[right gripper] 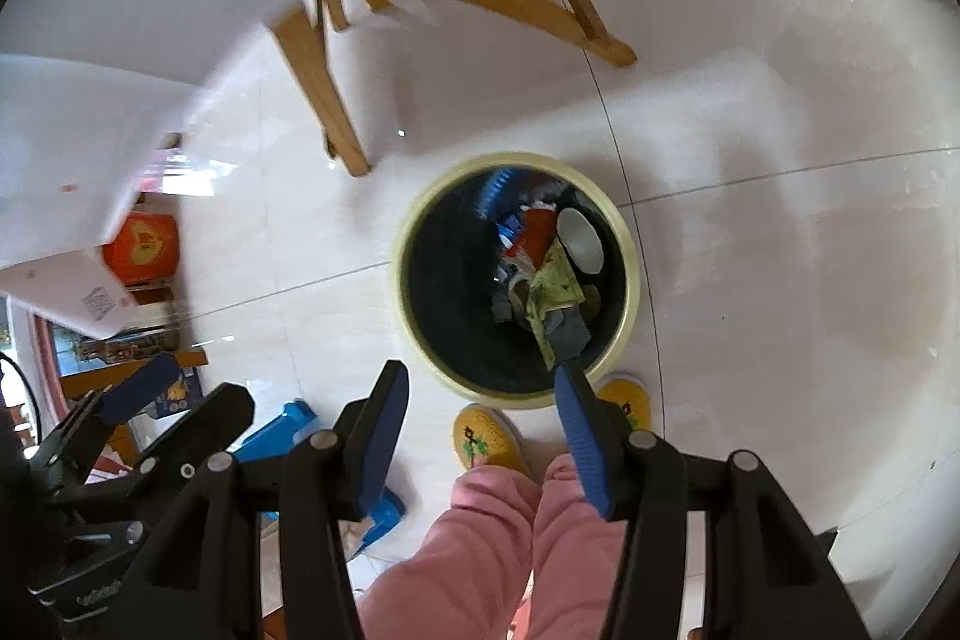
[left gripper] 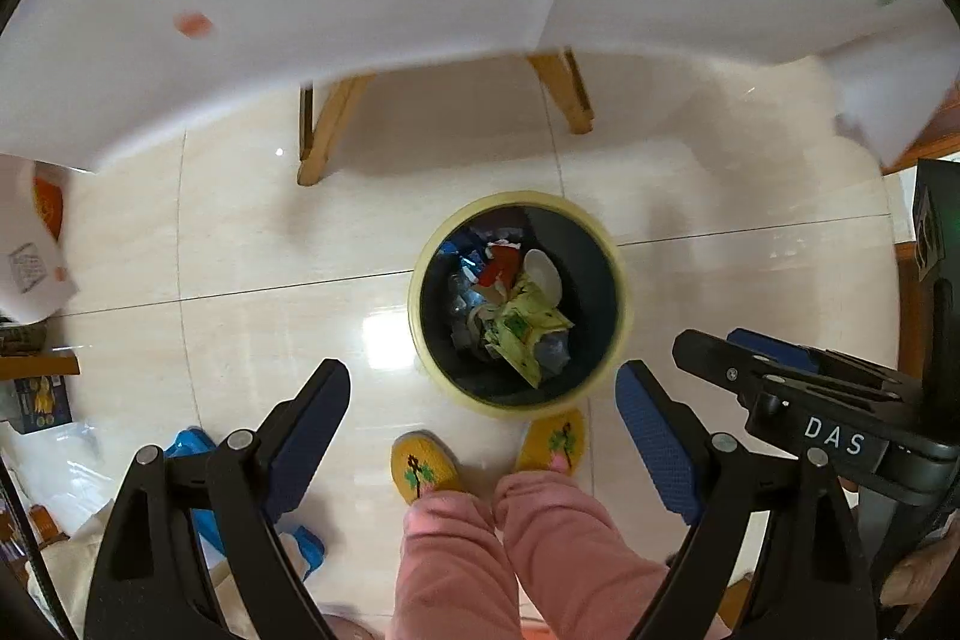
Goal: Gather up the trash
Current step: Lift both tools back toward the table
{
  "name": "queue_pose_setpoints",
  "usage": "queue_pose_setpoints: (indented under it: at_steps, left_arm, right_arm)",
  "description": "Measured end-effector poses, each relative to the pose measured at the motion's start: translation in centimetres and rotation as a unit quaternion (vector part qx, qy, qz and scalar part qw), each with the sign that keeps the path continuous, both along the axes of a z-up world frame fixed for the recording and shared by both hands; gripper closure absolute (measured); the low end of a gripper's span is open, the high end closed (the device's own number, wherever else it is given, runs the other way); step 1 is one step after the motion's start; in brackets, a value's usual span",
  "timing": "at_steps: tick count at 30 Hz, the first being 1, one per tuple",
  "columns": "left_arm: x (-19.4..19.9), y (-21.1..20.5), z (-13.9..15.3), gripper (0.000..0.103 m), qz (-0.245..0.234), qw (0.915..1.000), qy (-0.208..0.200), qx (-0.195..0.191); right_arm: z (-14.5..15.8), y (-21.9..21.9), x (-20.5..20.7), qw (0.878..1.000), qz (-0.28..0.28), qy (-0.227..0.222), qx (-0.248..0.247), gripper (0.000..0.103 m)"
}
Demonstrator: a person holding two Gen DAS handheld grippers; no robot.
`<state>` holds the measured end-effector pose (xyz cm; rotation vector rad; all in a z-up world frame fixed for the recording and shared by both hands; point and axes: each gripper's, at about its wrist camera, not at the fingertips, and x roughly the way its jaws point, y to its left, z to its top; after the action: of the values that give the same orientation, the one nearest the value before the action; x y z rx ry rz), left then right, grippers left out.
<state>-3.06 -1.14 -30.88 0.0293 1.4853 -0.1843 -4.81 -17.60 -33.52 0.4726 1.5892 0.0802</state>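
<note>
Down on the floor by your slippers [left gripper: 427, 467] the bin [left gripper: 624, 292] already holds the trash [left gripper: 517, 308]: a yellow-green wrapper, red scrap, a white cup; your left gripper [left gripper: 483, 436] has its fingers spread wide with nothing in them, and the right gripper [right gripper: 480, 436] is about half open and empty too; so I'd head for the white table [left gripper: 300, 9], pick one orange scrap [left gripper: 193, 24] at a time, and only let go right above the rim
</note>
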Motion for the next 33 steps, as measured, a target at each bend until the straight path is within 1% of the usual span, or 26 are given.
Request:
queue_pose_setpoints:
  at_steps: [6,7,10,12,13,17,20,24,27,30,33]
  left_arm:
    - [-1.4,0.5,7.9,0.014,-0.002,0.9996,-0.027,-0.007]
    - [-1.7,0.8,9.6,0.014,0.003,0.9994,-0.036,-0.004]
    - [-2.3,1.2,13.2,0.014,0.008,0.9979,-0.065,0.003]
    - [-2.4,1.5,15.7,0.014,0.007,0.9963,-0.085,0.01]
    - [-2.4,1.7,16.9,0.014,0.008,0.9957,-0.092,0.011]
    - [-2.2,2.7,21.5,0.016,0.026,0.9919,-0.124,0.002]
    - [-2.1,3.3,25.1,0.016,0.042,0.9872,-0.154,-0.004]
    - [-2.1,3.8,29.3,0.016,0.06,0.9784,-0.198,-0.003]
    - [-1.8,4.5,31.7,0.016,0.075,0.9706,-0.229,-0.003]
    - [-1.3,4.8,33.5,0.016,0.089,0.9643,-0.249,-0.006]
    - [-0.8,4.8,34.8,0.016,0.097,0.9593,-0.265,0.001]
  right_arm:
    - [8.4,0.4,-0.8,0.999,0.016,-0.035,0.009,0.052]
    - [10.3,0.5,-1.0,0.999,0.02,-0.045,0.01,0.052]
    - [14.1,0.5,-1.0,0.997,0.036,-0.072,0.007,0.052]
    - [17.0,0.6,-1.0,0.994,0.052,-0.098,0.001,0.052]
    - [17.9,0.6,-0.9,0.993,0.058,-0.107,0.0,0.052]
    - [22.8,0.5,-0.2,0.983,0.084,-0.162,-0.009,0.052]
    - [26.6,0.4,0.3,0.974,0.091,-0.205,-0.01,0.052]
    - [30.6,0.4,1.0,0.96,0.106,-0.258,-0.016,0.052]
    - [32.7,0.9,1.8,0.95,0.126,-0.285,-0.027,0.052]
    - [34.2,0.9,3.0,0.944,0.137,-0.299,-0.032,0.052]
    - [35.4,0.7,4.3,0.944,0.133,-0.302,-0.031,0.052]
